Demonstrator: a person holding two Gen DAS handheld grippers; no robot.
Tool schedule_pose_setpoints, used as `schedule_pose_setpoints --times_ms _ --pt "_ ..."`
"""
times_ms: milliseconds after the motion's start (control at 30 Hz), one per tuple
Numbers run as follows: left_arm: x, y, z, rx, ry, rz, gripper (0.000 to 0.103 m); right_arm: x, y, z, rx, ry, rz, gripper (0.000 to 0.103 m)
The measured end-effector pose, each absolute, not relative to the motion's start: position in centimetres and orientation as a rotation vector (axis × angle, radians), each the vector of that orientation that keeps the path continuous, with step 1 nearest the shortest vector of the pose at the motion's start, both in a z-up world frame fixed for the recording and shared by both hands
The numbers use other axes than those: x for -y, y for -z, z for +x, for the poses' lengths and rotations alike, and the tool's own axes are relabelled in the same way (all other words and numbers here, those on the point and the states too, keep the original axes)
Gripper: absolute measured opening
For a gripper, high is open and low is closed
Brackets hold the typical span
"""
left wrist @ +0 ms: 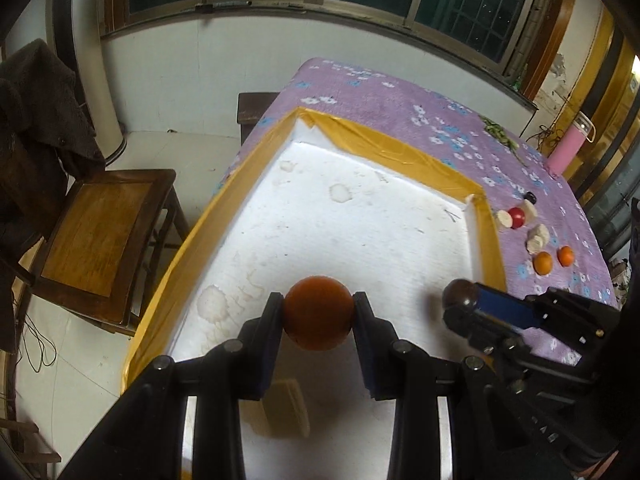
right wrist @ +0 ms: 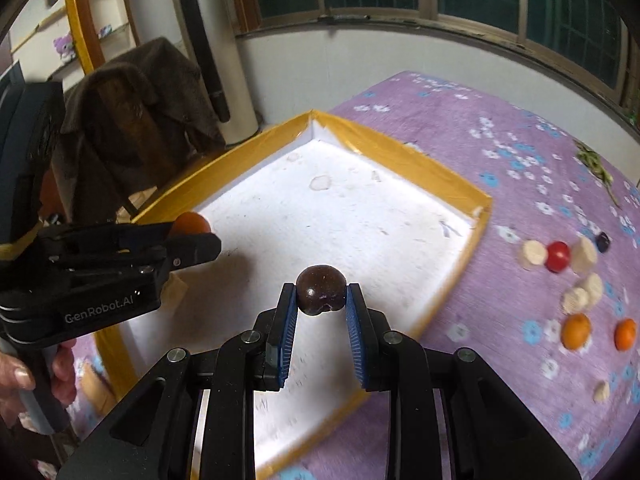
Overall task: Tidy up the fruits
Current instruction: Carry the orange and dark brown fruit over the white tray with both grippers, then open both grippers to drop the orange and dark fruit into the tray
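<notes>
Left wrist: white foam tray point(left wrist: 360, 208) with yellow-taped rim lies ahead and below, floor stained | left gripper point(left wrist: 319, 314) clamps a round orange point(left wrist: 318, 312) over its near end | Right wrist: right gripper point(right wrist: 321, 298) clamps a glossy dark plum point(right wrist: 321, 290) over the tray point(right wrist: 340, 216) | loose fruit point(right wrist: 576, 280) lies to its right on purple floral cloth point(right wrist: 500, 152).

a counter point(right wrist: 460, 120) draped in a purple flowered cloth point(left wrist: 380, 92) fills the right half of both frames. on it lie a white foam tray point(right wrist: 400, 148) with yellow-taped rim at centre, banana slices point(right wrist: 534, 254), a red tomato point(right wrist: 559, 256), two oranges point(right wrist: 576, 331), a dark berry point(right wrist: 603, 241), green sprigs point(right wrist: 596, 164) and a pink bottle point(left wrist: 566, 150) far right.
</notes>
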State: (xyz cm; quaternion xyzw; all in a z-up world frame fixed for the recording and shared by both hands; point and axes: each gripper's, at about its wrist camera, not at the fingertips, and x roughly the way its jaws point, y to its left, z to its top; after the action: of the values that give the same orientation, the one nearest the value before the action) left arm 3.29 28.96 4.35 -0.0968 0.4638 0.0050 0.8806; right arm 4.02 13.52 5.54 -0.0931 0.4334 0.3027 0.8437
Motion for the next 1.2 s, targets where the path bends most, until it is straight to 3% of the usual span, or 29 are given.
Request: schedule_pose_setpoints --times_ms 567,700,933,1200 --pt "-29.8 -2.4 4.9 -1.039 -0.02 -0.197 0.038 -15.1 -2.7 5.0 -0.977 -0.622 -0.258 0.024" --pt "-29.8 -2.5 4.6 -1.039 -0.051 -0.186 0.055 -15.1 -2.7 5.0 -0.988 -0.623 -0.256 0.03" --pt "-29.7 -3.8 2.7 -0.994 -0.088 -0.164 0.059 -13.6 -4.3 3.7 -0.967 -0.592 -0.24 0.031" --pt "-26.7 -6.7 1.1 -0.894 -0.105 -0.112 0.083 -7.7 -8.4 0.7 -0.861 -0.529 -0.154 0.036"
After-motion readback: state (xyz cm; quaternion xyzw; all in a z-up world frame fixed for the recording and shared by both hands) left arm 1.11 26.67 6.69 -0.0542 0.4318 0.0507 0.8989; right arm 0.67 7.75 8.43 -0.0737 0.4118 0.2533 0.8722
